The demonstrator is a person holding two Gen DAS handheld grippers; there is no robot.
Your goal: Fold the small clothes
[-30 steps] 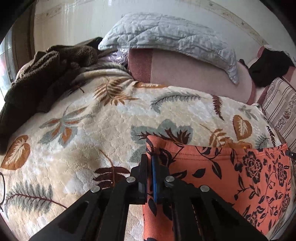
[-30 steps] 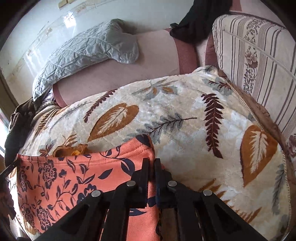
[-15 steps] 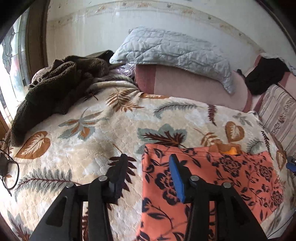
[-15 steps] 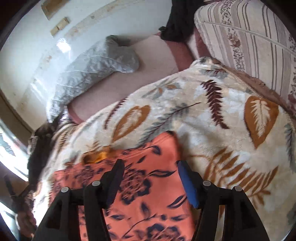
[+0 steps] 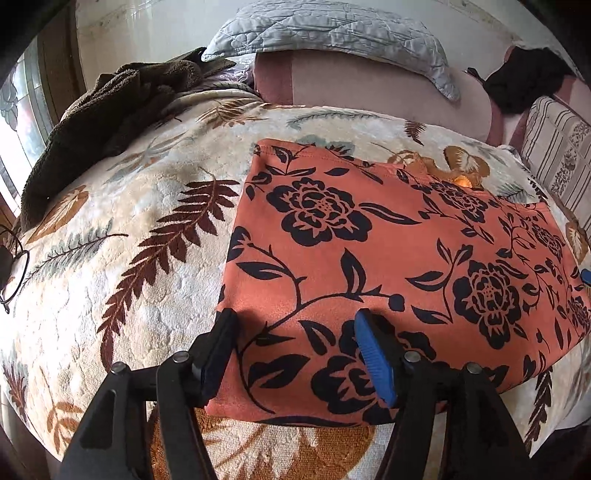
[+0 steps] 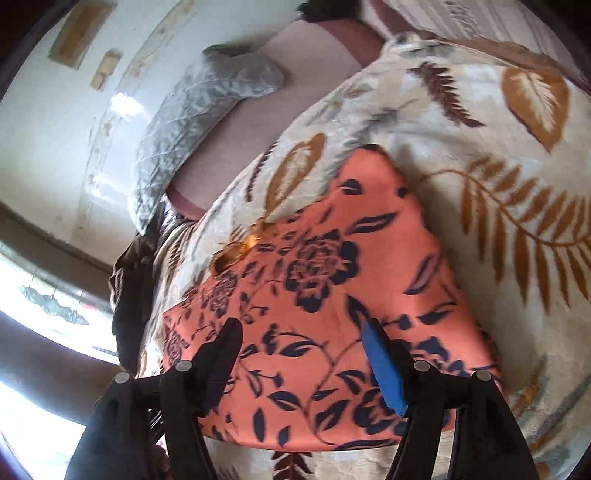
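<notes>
An orange garment with black flowers [image 5: 369, 251] lies flat and folded on a cream leaf-print blanket [image 5: 122, 240]. My left gripper [image 5: 295, 321] hovers over the garment's near left part, its jaws opening, with only flat cloth beneath the gap and nothing pinched. In the right wrist view the same garment [image 6: 332, 280] fills the middle, and my right gripper [image 6: 299, 328] hangs over its near edge, jaws also opening and gripping nothing. A blue pad tip of the right gripper [image 5: 585, 276] peeks in at the right edge of the left wrist view.
A brown fuzzy throw [image 5: 103, 114] is heaped at the back left. A grey quilted pillow [image 5: 332, 33] rests on a pink bolster [image 5: 369, 85] by the wall. A striped cushion [image 5: 557, 158] and a black cloth [image 5: 524, 85] sit at the right. Wire-rimmed glasses [image 5: 13, 269] lie at the left edge.
Both grippers let go of the garment's far edge, opened wide and drew back toward its near edge. The right wrist view has rolled, tilting the scene.
</notes>
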